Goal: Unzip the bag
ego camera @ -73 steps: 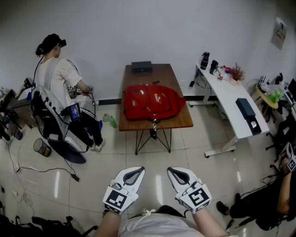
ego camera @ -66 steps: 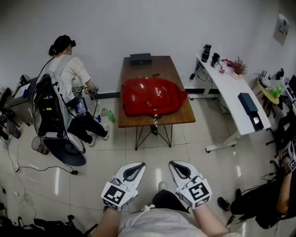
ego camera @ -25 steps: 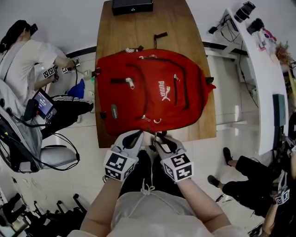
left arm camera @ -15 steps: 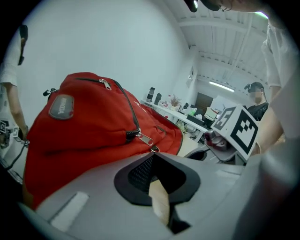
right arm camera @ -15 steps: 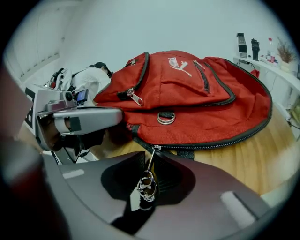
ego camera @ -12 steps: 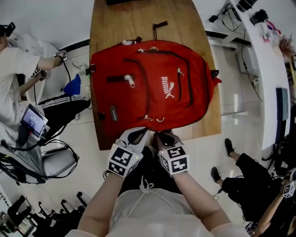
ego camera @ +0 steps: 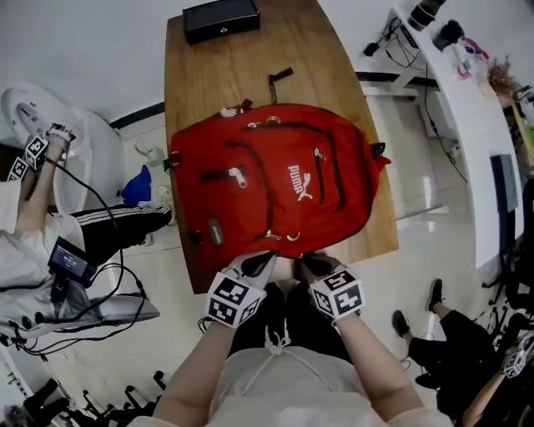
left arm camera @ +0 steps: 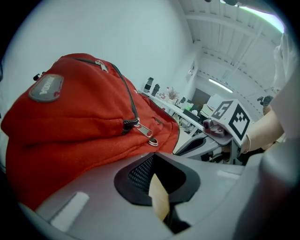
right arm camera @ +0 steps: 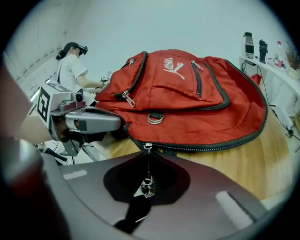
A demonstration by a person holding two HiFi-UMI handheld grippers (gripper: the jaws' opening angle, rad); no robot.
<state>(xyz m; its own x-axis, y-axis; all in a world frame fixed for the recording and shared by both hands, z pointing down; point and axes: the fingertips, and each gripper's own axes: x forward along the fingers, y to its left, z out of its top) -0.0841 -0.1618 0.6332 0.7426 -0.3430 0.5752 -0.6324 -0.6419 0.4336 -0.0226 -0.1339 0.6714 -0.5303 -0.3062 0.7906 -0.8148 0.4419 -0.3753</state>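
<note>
- A red fabric backpack point(ego camera: 275, 183) with dark zip tracks lies flat across the middle of a brown wooden table point(ego camera: 225, 67). Its bottom edge is at the table's near edge, towards the lower part of the head view.
- A flat black box point(ego camera: 221, 18) sits at the table's far end, at the top of the frame, well apart from the backpack.
- The right gripper point(ego camera: 315, 265), grey with a marker cube, is at the backpack's near edge, just right of centre. In its own view its jaws point(right arm camera: 147, 173) are clamped together on a small metal zipper pull point(right arm camera: 147, 184). A thin link rises from the pull to the slider on the dark zip track along the bag's point(right arm camera: 187, 93) lower rim.
- The left gripper point(ego camera: 257, 263) is just beside it on the left, at the same edge. In its own view the jaws point(left arm camera: 157, 187) stand together with a pale tan sliver in the slot; I cannot tell what that sliver is. The red fabric point(left arm camera: 70, 122) fills the upper left ahead of them.
- A seated person point(ego camera: 33, 242) is at the far left of the head view.
- A long white desk point(ego camera: 450, 108) runs along the right side.
</note>
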